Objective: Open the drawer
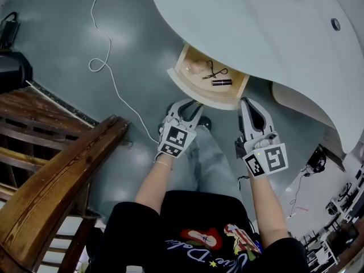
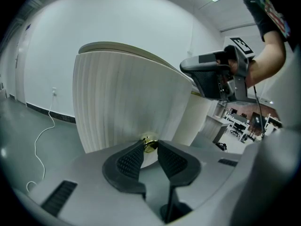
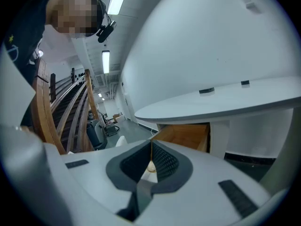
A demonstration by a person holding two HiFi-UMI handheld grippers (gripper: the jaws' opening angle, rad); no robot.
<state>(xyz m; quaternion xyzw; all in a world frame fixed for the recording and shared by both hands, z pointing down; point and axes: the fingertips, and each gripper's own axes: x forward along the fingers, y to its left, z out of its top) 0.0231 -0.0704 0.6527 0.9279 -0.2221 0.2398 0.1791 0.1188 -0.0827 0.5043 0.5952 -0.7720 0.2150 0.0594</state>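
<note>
Mostly done: drawer [image 1: 206, 94] out from under the worktop [image 1: 256, 27] edge, small items showing inside. Gripping its brass knob [image 2: 150, 144] with left claw [image 1: 189, 106]; right claw [image 3: 151, 160] closed, empty, just right of it. Remaining, probably: slightly more pull, then release.

I note a grey floor [image 1: 62, 21] with a loose white cable [image 1: 109, 43], a wooden stair rail [image 1: 62, 169] at left, and strip lights [image 3: 106, 61] overhead.
</note>
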